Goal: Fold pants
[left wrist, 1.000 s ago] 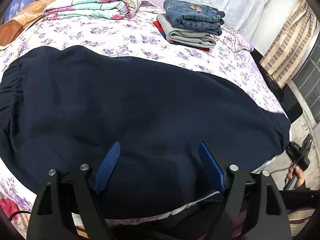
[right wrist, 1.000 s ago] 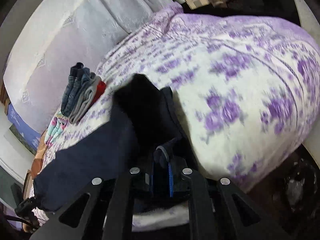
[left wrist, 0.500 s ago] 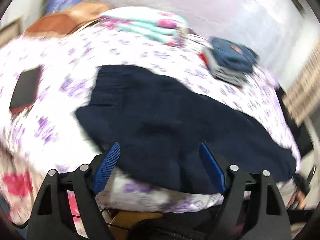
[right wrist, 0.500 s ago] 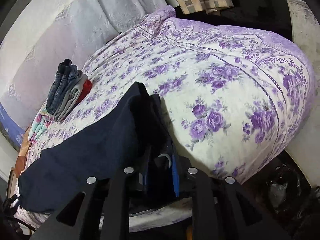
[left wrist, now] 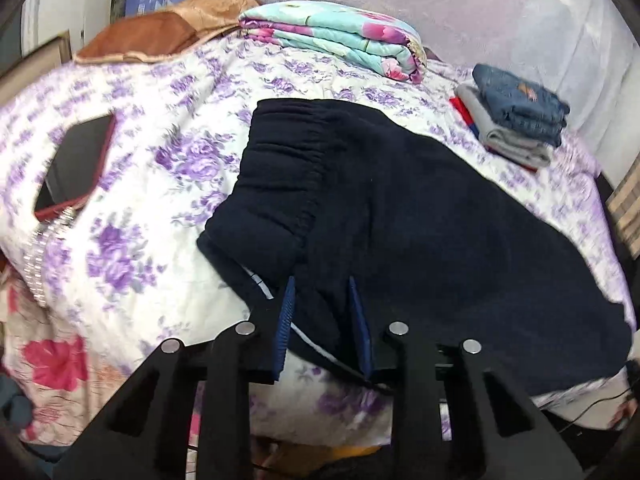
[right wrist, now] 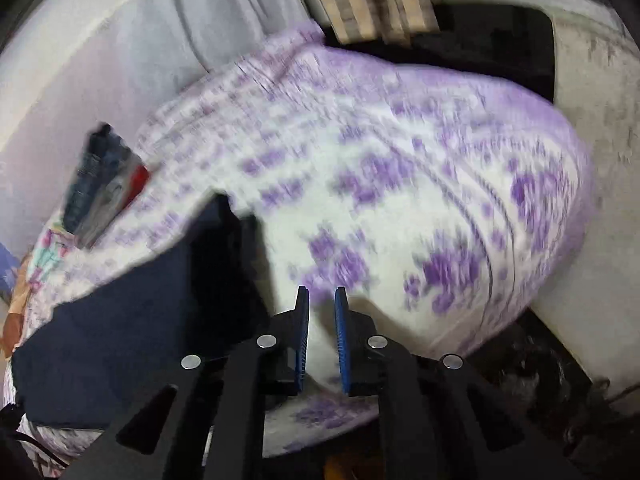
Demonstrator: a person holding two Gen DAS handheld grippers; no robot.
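Dark navy pants [left wrist: 420,216] lie across the purple-flowered bedspread [left wrist: 168,168], elastic waistband toward the left. My left gripper [left wrist: 322,300] is shut on the near edge of the pants just right of the waistband. In the right wrist view the pant leg end [right wrist: 168,292] lies left of my right gripper [right wrist: 322,304], which holds nothing; its blue pads stand a narrow gap apart over bare bedspread [right wrist: 400,200].
A folded floral blanket [left wrist: 336,40] and a stack of folded clothes with jeans on top [left wrist: 516,116] sit at the back of the bed. A dark phone-like case [left wrist: 72,164] lies at left. A brown cushion [left wrist: 160,32] is behind. The bed's edge drops off at right [right wrist: 560,240].
My left gripper moved to the waistband end and closed on the pants' near edge. My right gripper let go of the pant leg and moved off to the right of it.
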